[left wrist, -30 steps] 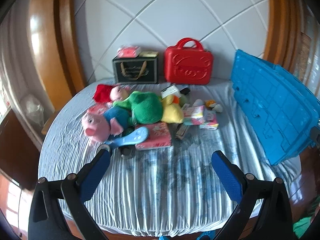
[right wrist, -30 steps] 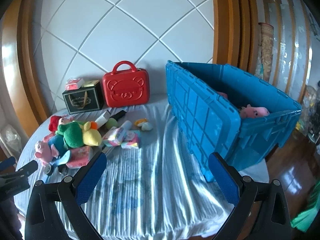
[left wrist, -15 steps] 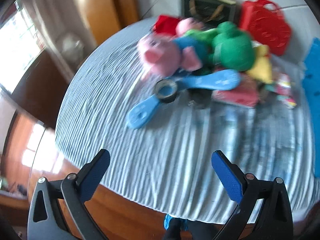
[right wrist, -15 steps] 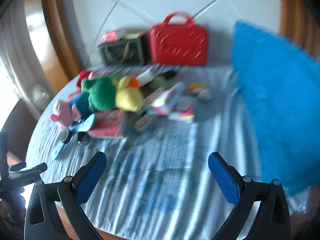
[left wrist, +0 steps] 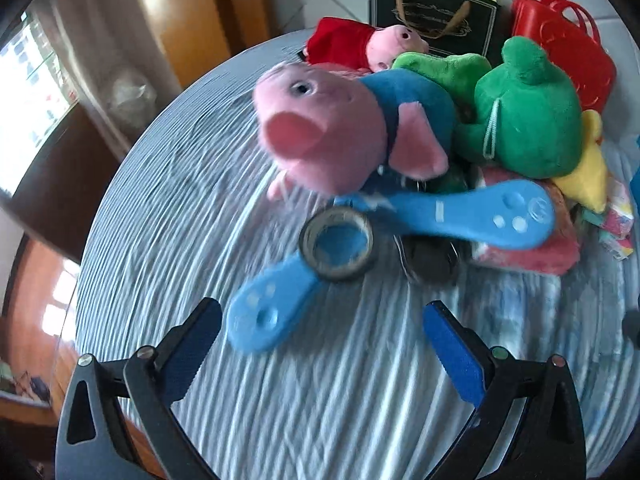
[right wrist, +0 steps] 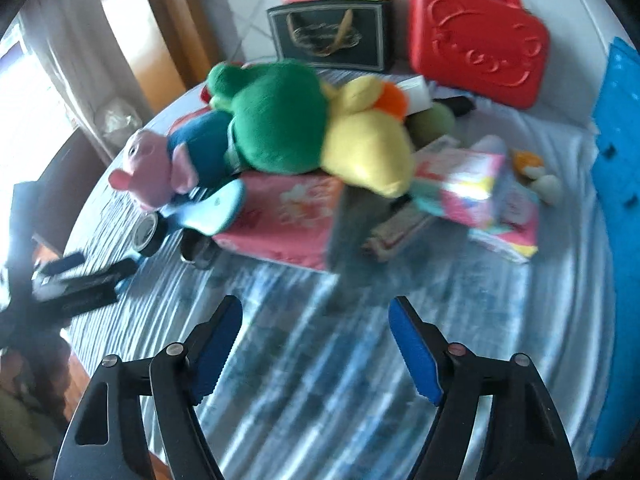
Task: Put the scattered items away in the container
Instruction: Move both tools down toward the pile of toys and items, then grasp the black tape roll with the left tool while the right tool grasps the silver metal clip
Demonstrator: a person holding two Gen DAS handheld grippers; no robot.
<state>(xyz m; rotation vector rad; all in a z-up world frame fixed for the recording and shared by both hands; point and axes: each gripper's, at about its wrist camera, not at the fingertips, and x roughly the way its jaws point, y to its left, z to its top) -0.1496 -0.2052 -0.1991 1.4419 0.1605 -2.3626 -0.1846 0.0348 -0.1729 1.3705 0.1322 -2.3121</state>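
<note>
**Both grippers over the toy pile, nothing held**

The left gripper hangs over the striped cloth with its jaws spread wide and nothing between them. Just past its tips, toward 12 o'clock, lies a blue plastic toy with a dark ring resting on it. A second blue paddle-shaped piece reaches out toward 2 o'clock. Beyond the ring sits a pink pig in a blue shirt, and at 1 o'clock a green plush leans on a yellow one. A smaller pig in red lies farther back, near a dark box and a red case by the wall.

The right gripper also points down at the cloth; its jaws are closing, with only bare cloth between them and no pad touching anything. Straight ahead at 12 o'clock is a pink package with the green and yellow plush piled on top. At 1 o'clock lie colourful packets, and two small toys sit past them toward 2 o'clock. The pink pig is out at 10 o'clock. The blue container fills the picture's edge at 3 o'clock, well apart from the pile. At 9 o'clock the other gripper shows as a dark blurred shape near the cloth's edge.

The view from each wrist is smeared, so finer detail of the small items cannot be made out.
</note>
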